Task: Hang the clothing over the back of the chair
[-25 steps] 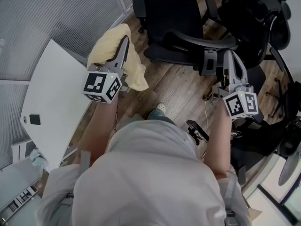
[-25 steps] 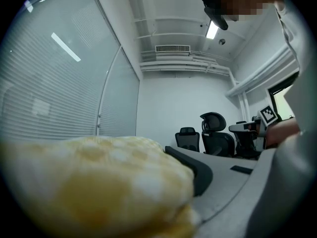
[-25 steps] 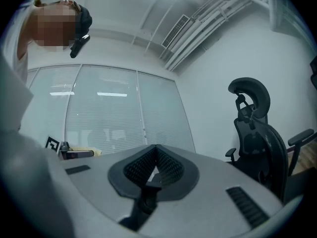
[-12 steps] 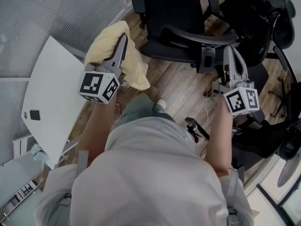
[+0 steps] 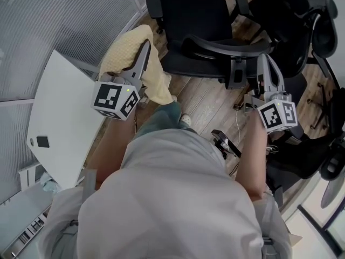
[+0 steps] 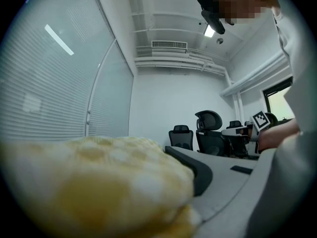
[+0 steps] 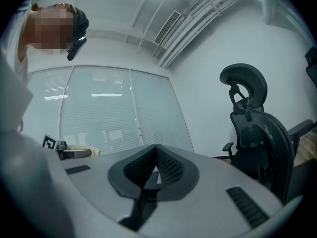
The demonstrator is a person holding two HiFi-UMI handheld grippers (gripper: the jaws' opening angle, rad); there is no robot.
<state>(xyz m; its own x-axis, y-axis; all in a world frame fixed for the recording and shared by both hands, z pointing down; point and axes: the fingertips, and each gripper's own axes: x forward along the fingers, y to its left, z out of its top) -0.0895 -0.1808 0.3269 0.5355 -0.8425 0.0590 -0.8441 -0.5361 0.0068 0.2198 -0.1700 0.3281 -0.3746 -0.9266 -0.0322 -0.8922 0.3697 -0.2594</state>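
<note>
Since a second ago the white counter at far left has slid slightly back in the head view, and the person's leg has swung forward over the wooden floor, so the walk toward the chair looks under way. Over that second the left gripper has carried the yellow fleece garment closer. Its jaws are pinching a fold, with the rest bunched over them and hanging down beside the seat's near corner. The cloth is not yet on the black office chair, whose curved back rail faces the person. By my reading, the hanging itself has not begun; the approach is nearly done and the lift over the back comes next. Right of the chair, the right gripper has its pads pressed together on nothing, with only room showing beyond them. By count: one counter with one small dark object on it, one garment, two grippers, one target chair, and at least two more dark chairs crowded at the right edge.
</note>
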